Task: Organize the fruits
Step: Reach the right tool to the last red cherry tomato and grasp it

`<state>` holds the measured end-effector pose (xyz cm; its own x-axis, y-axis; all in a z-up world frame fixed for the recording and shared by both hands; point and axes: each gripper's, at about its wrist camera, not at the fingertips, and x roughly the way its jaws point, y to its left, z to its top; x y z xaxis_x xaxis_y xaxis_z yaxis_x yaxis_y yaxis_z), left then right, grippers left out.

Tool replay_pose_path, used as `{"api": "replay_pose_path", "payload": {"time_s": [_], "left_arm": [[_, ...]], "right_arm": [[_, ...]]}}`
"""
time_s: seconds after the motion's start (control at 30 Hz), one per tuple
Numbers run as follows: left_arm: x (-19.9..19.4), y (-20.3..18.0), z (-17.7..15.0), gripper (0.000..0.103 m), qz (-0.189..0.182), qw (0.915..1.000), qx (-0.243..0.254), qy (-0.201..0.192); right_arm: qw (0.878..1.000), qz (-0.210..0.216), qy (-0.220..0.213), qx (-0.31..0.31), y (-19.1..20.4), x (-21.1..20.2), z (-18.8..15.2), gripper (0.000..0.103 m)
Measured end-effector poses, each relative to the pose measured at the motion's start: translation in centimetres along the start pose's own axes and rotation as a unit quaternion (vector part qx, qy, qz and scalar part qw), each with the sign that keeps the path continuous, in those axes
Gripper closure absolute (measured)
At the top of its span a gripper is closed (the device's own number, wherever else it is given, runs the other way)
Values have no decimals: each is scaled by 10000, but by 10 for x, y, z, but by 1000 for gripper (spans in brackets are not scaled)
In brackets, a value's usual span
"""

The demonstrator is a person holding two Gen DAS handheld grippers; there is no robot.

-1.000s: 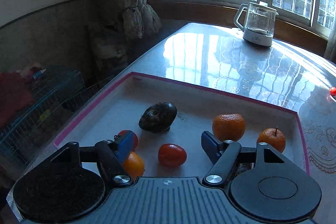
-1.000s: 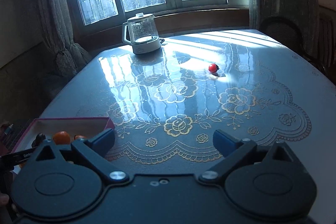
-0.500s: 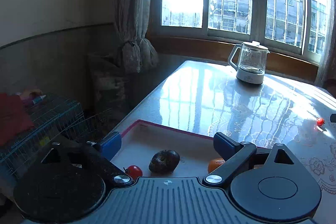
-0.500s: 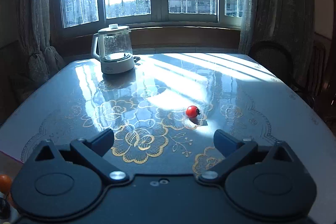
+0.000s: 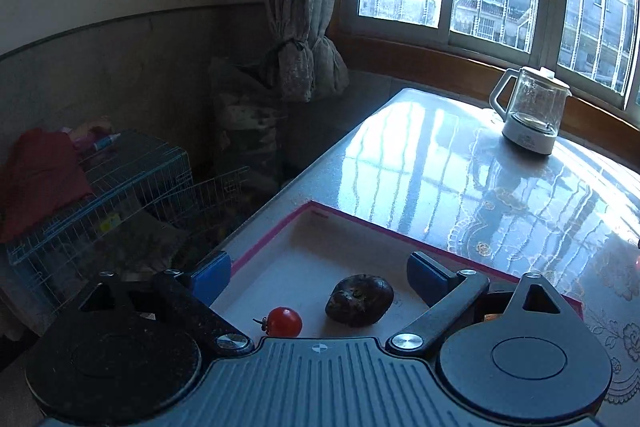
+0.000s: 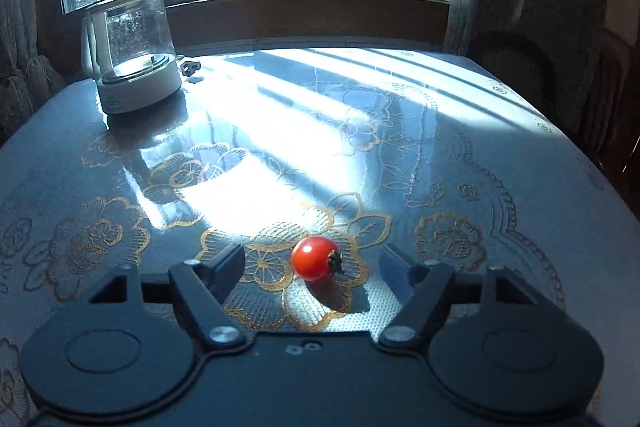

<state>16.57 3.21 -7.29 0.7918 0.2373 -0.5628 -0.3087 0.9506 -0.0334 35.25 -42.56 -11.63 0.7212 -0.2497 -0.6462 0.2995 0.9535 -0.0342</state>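
Note:
In the right wrist view a small red cherry tomato (image 6: 315, 257) lies on the glossy flowered table, between the spread fingers of my right gripper (image 6: 312, 261), which is open and not touching it. In the left wrist view my left gripper (image 5: 320, 273) is open and empty above a pink-rimmed white tray (image 5: 304, 251). The tray holds a red cherry tomato (image 5: 284, 321) and a dark wrinkled fruit (image 5: 359, 299). A sliver of orange fruit (image 5: 490, 317) shows behind the right finger; the rest of the tray is hidden by the gripper.
A glass kettle on a white base (image 6: 134, 53) stands at the table's far left, also in the left wrist view (image 5: 530, 109). The table's left edge (image 5: 304, 179) drops to wire cages (image 5: 120, 195) on the floor. A chair (image 6: 516, 67) stands at the far right.
My right gripper has moved forward to the lone cherry tomato, which now lies between its fingers. My left gripper has turned a little left above the tray, staying open.

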Motion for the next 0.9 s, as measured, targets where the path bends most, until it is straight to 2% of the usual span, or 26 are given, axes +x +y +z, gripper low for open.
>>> {"api": "replay_pose_path", "payload": {"time_s": [0.13, 0.33, 0.43, 0.5, 0.57, 0.9], "left_arm": [[4, -3, 1, 9, 24, 10000, -19, 55], [10, -5, 0, 9, 58, 9999, -85, 123], [14, -7, -1, 9, 85, 9997, -105, 208], [16, -7, 0, 9, 80, 9995, -145, 282], [17, -8, 1, 9, 82, 9994, -183, 275], [18, -6, 5, 9, 136, 9993, -218, 268]], "right_arm": [[9999, -51, 54, -135, 1, 10, -1, 35], [10000, -4, 98, 4, -8, 19, 1, 44], [10000, 28, 69, -29, -7, 19, 1, 54], [10000, 46, 61, -14, -6, 16, 1, 69], [9999, 81, 64, 33, -7, 14, 0, 73], [9989, 255, -47, 380, -10, 6, -3, 76]]}}
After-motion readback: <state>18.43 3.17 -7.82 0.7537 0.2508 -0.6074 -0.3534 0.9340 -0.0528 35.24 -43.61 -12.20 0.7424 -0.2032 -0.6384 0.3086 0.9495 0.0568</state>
